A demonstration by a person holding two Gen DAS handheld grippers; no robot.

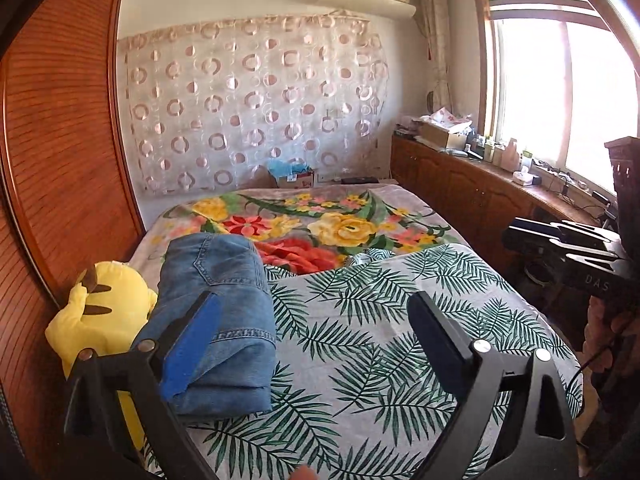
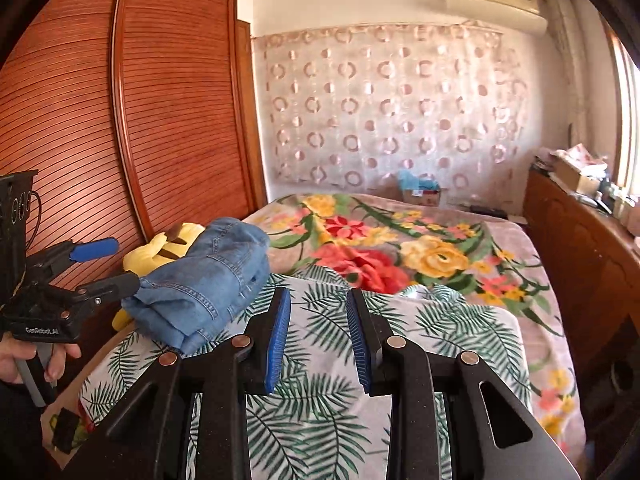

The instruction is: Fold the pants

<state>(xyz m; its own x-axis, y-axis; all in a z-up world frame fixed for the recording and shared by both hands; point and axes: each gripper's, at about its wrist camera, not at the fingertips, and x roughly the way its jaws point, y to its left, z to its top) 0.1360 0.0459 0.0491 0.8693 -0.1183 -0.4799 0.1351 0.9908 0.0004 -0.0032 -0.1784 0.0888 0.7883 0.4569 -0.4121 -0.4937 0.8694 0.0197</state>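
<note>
On the bed's left edge, folded jeans (image 1: 218, 320) are lying lengthwise, nearest the left gripper (image 1: 316, 320), gaping wide, empty; right gripper (image 2: 318, 340) sitting part-open, empty.

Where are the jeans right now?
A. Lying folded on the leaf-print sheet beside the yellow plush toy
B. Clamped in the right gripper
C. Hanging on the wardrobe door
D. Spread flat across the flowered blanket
A: the jeans lie in a folded bundle on the leaf-print sheet next to the yellow plush toy, and neither the left gripper nor the right gripper has anything between its fingers.
</note>
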